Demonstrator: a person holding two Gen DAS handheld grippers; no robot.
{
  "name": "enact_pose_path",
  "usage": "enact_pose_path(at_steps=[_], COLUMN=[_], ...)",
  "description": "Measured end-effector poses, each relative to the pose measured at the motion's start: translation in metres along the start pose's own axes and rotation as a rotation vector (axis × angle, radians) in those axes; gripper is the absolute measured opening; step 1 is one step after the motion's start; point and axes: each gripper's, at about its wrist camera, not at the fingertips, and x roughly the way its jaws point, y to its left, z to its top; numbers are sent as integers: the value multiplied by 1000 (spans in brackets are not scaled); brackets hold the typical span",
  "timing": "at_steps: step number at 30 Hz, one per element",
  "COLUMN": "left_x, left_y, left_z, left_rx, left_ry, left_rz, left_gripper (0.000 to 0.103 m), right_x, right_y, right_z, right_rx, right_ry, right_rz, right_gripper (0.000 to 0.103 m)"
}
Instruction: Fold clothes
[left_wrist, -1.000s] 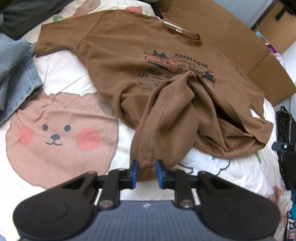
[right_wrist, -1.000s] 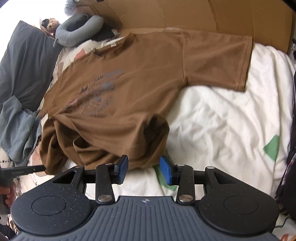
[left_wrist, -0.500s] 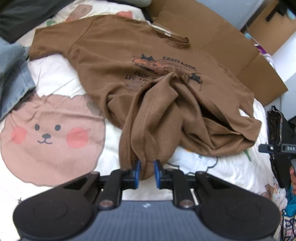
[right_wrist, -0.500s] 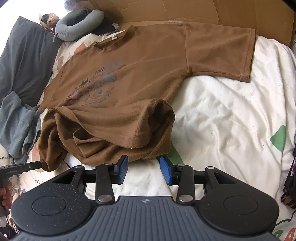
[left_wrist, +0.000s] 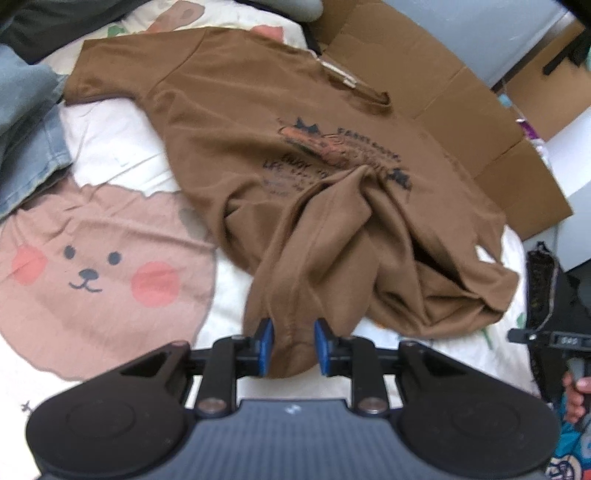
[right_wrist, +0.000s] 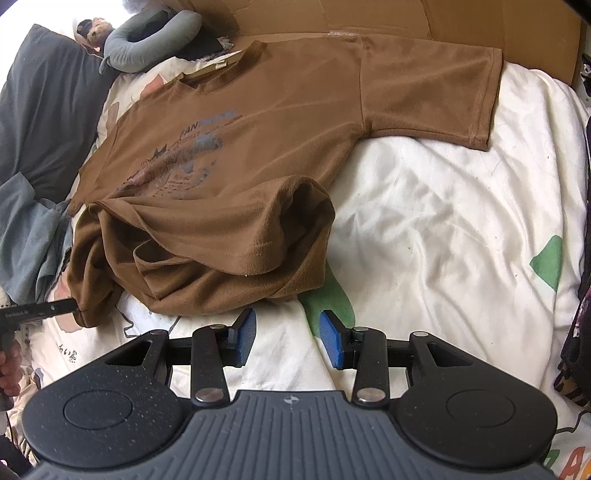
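A brown T-shirt (left_wrist: 258, 122) with a dark print lies face up on the bed, its lower half bunched and pulled up over the chest. My left gripper (left_wrist: 290, 345) has its blue pads around the shirt's hem corner, with cloth still between them but the jaws spread wider than before. In the right wrist view the same shirt (right_wrist: 258, 122) lies ahead, one sleeve spread flat at the far right. My right gripper (right_wrist: 288, 338) is open and empty just short of the shirt's bunched hem (right_wrist: 236, 266), above the sheet.
The white bedsheet (right_wrist: 443, 221) carries a pink bear print (left_wrist: 92, 266). Blue jeans (left_wrist: 26, 122) lie at the left, flattened cardboard (left_wrist: 461, 110) behind the shirt, a grey pillow (right_wrist: 37, 110) and neck pillow (right_wrist: 147, 44) at the bed's head. Dark clothing (left_wrist: 546, 295) lies at the right edge.
My left gripper's jaws have spread apart around the hem after being pinched tight on it. My right gripper has backed away from the hem and opened wider.
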Motion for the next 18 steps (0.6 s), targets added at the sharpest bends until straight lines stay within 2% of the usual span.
enact_pose_path(at_steps=[7, 10, 18], left_x=[11, 17, -12], left_y=[1, 3, -2], left_z=[2, 1, 5], left_rx=[-13, -16, 80], left_ry=[7, 34, 25], left_rz=[-42, -48, 1], left_gripper=[20, 4, 2], right_x=[0, -2, -15], right_y=[5, 9, 6], right_z=[-3, -4, -6], right_rx=[3, -8, 8], right_ry=[17, 20, -1], right_rz=[-11, -12, -23], right_gripper=[45, 45, 45])
